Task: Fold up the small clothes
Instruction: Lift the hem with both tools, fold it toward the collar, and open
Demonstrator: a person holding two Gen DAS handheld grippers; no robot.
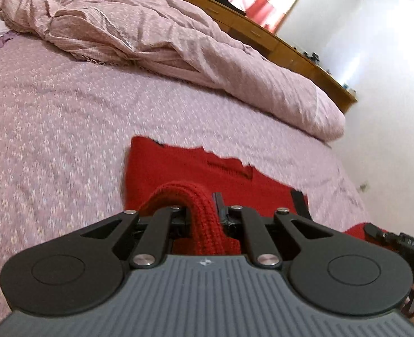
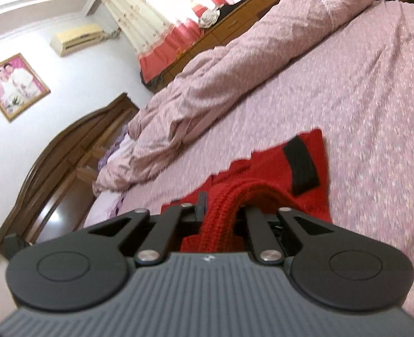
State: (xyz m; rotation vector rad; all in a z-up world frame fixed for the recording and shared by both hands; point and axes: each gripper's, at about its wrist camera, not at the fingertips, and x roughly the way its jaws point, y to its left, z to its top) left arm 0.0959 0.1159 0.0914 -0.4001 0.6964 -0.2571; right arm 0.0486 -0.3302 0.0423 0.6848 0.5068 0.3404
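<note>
A red knitted garment (image 1: 184, 165) lies on the bed's pink patterned sheet (image 1: 52, 129). My left gripper (image 1: 204, 210) is shut on a bunched ribbed edge of it and holds that edge lifted above the flat part. My right gripper (image 2: 221, 210) is shut on another ribbed edge of the same red garment (image 2: 266, 165), also lifted. A black stripe (image 2: 302, 168) crosses the garment near its far corner. The other gripper's black body (image 1: 403, 250) shows at the right edge of the left wrist view. The fingertips are hidden by the knit.
A crumpled pink quilt (image 1: 156, 36) lies along the far side of the bed (image 2: 235, 78). A wooden dresser (image 1: 263, 33) stands behind it. A dark wooden headboard (image 2: 60, 163) stands at the left in the right wrist view. White walls bound the room.
</note>
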